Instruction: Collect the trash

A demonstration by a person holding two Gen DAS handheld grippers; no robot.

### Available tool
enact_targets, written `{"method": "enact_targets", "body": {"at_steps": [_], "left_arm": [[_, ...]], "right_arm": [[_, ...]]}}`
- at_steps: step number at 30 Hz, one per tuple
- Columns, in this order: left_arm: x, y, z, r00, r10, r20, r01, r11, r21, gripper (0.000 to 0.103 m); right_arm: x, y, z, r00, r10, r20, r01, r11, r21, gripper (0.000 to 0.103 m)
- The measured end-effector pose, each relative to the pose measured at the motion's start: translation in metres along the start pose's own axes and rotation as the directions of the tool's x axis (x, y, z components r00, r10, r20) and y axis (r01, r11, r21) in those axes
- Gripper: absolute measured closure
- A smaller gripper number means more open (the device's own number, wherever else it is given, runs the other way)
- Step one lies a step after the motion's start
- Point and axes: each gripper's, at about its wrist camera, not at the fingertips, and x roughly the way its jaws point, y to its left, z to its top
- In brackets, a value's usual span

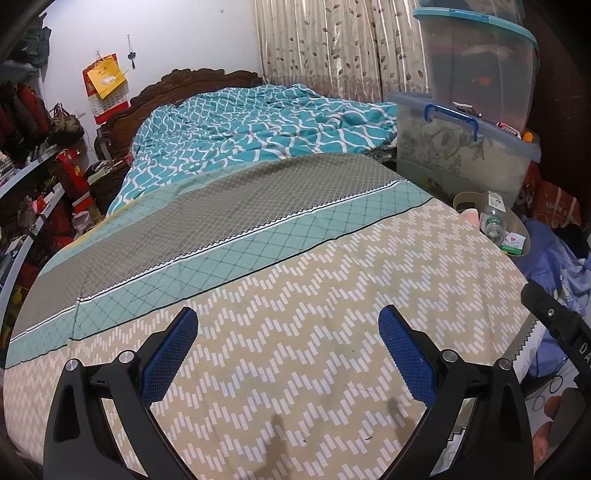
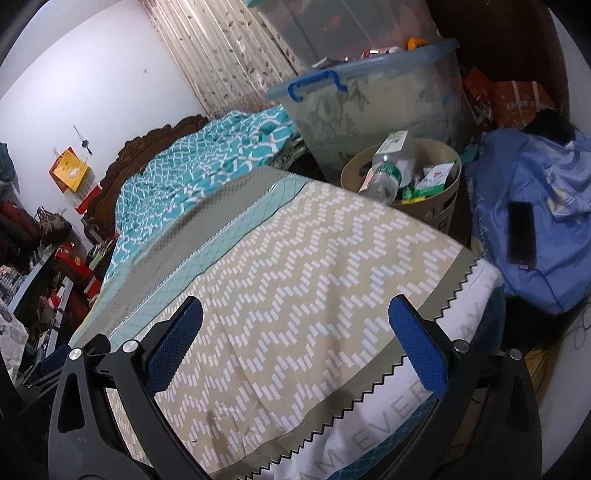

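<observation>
Your beige bin [image 2: 448,210] held a clear bottle [image 2: 386,173] and small cartons [image 2: 434,179] (beside the bed); your left gripper [image 1: 288,354] and right gripper [image 2: 295,343] stood wide apart, empty.

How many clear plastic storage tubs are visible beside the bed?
2. A lower tub with blue latches stands behind the wastebasket; a teal-lidded tub sits stacked on it. Others may be hidden.

The room is a bedroom with a white wall [image 1: 177,33]. A bed [image 1: 295,280] with a carved dark wooden headboard [image 1: 207,79] occupies the centre. Patterned curtains [image 1: 332,40] hang behind it, presumably over a window. Cluttered shelving [image 1: 26,177] lines the left side. Lighting is dim and even.
</observation>
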Motion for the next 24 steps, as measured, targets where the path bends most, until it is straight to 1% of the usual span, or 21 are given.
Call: {"method": "enact_targets", "body": {"at_steps": [2, 6, 10, 12, 17, 24], "left_arm": [[0.0, 0.0, -0.001, 1.0, 0.006, -0.002, -0.006, 1.0, -0.001, 0.009], [-0.001, -0.001, -0.001, 1.0, 0.025, 0.004, -0.025, 1.0, -0.009, 0.009], [-0.002, -0.005, -0.002, 0.999, 0.037, 0.013, -0.037, 0.999, -0.004, 0.009], [-0.003, -0.007, -0.003, 0.999, 0.043, 0.015, -0.043, 0.999, -0.005, 0.009], [-0.002, -0.01, -0.003, 0.999, 0.05, 0.02, -0.049, 0.999, -0.004, 0.009], [0.002, -0.007, -0.003, 0.999, 0.048, 0.012, -0.048, 0.999, -0.016, 0.009]], "right_arm": [[0.002, 0.001, -0.001, 1.0, -0.003, -0.003, 0.003, 1.0, 0.003, 0.003], [-0.001, 0.0, -0.001, 1.0, -0.011, 0.02, 0.011, 1.0, 0.001, 0.003], [0.001, -0.005, -0.003, 1.0, 0.019, -0.007, -0.019, 0.999, 0.029, 0.003], [0.003, -0.007, -0.003, 1.0, 0.012, -0.017, -0.011, 0.999, 0.046, 0.003], [0.002, -0.011, -0.002, 1.0, 0.001, -0.004, -0.001, 0.998, 0.057, 0.003], [0.005, -0.012, -0.002, 1.0, 0.016, -0.02, -0.015, 0.997, 0.072, 0.003]]}}
